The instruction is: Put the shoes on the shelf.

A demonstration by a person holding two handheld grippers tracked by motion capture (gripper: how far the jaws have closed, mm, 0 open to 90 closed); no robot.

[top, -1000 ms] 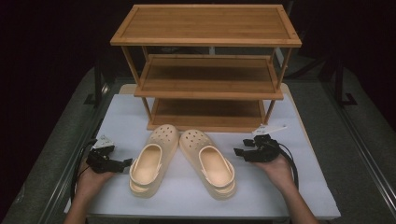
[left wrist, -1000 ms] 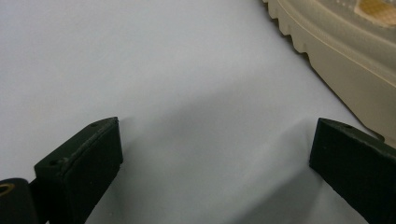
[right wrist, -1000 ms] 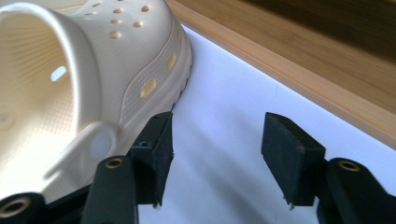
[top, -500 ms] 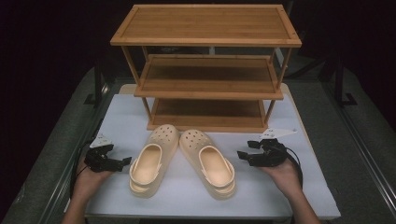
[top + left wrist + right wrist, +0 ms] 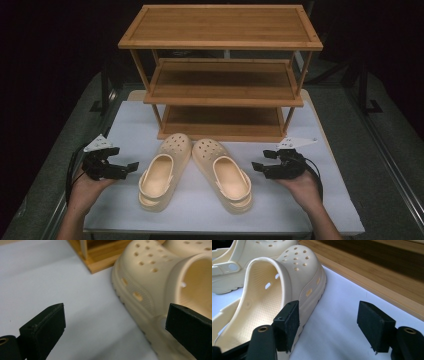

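Clogs: left clog [image 5: 161, 173] and right clog [image 5: 223, 172] lay between the tongs, long axes toward the shoe rack [image 5: 222, 75].
Left tongs [image 5: 129, 168]: apart, empty, just outside the left clog.
Right tongs [image 5: 260, 167]: apart, empty, just outside the right clog.

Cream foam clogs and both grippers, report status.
Left gripper open, right gripper open, both holding nothing. Pair of cream perforated foam clogs side by side on white mat, toes toward three-tier wooden rack. Nothing between grippers and clogs.

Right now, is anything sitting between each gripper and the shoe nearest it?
Nothing visible. Bare white table separates the left gripper from the left shoe, and the right gripper from the right shoe. Both grippers are open.
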